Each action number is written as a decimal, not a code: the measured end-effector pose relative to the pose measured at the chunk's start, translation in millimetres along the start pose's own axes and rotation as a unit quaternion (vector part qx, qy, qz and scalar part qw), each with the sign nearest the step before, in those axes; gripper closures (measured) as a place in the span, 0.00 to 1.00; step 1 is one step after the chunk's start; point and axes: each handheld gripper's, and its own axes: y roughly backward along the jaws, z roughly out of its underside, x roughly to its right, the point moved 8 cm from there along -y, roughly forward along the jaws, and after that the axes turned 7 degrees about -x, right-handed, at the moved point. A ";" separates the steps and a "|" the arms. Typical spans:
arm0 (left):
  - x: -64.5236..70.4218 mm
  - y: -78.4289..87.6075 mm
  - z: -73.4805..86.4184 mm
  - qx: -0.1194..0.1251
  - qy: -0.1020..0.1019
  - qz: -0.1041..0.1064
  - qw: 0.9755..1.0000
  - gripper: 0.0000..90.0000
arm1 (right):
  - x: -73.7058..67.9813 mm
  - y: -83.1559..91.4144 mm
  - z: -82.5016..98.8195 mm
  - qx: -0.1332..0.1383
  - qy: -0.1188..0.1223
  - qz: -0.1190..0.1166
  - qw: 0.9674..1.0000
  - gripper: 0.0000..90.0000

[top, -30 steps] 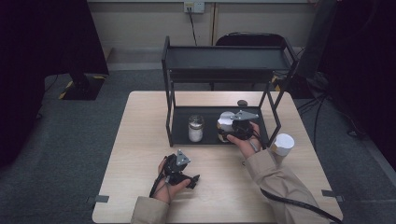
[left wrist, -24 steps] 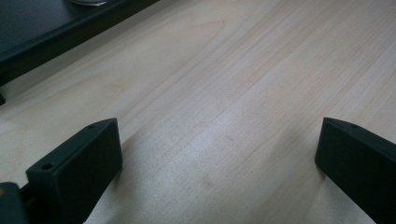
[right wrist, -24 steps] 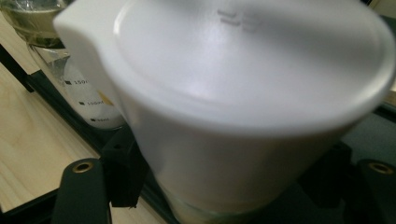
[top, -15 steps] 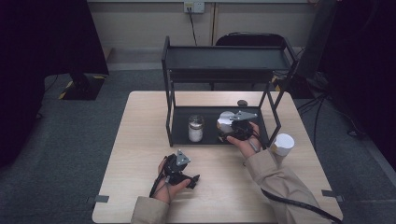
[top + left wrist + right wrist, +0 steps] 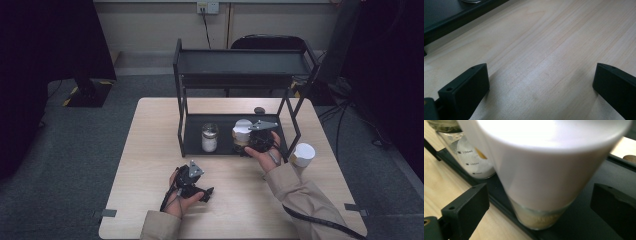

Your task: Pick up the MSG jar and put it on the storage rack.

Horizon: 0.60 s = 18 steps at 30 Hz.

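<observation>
On the lower tray (image 5: 227, 121) of a black two-level rack (image 5: 240, 62) stands a jar with a white top (image 5: 242, 131) over a glass base holding something yellowish (image 5: 537, 218). My right gripper (image 5: 246, 141) reaches in around it. Its jaws have just been opening and now stand open on either side of the jar (image 5: 541, 170), pads clear of it. To the left, a glass jar of white powder (image 5: 209, 138) stands on the same tray (image 5: 474, 162). My left gripper (image 5: 204, 193) rests on the table near the front edge, open over bare wood (image 5: 540, 85).
A white cup-like container (image 5: 303, 154) stands on the table right of the rack. A small dark round thing (image 5: 259, 110) lies behind the tray. The rack's upper shelf overhangs the tray. A chair and cables are beyond the table.
The right gripper's jaws have spread apart from the white-topped jar, which stays on the tray. Both hands kept their place.
</observation>
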 end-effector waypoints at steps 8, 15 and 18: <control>0.0 0.0 0.0 0.000 0.000 0.000 1.000 0.00 | 0.0 9.1 2.1 -0.002 -0.005 -0.020 1.000 0.01; 0.0 0.0 0.0 0.000 0.000 0.000 1.000 0.00 | -2.1 14.6 10.1 0.001 -0.013 -0.033 0.999 0.01; 0.0 0.0 0.0 0.000 0.000 0.000 1.000 0.00 | -2.7 16.0 12.9 0.003 -0.012 -0.034 0.999 0.01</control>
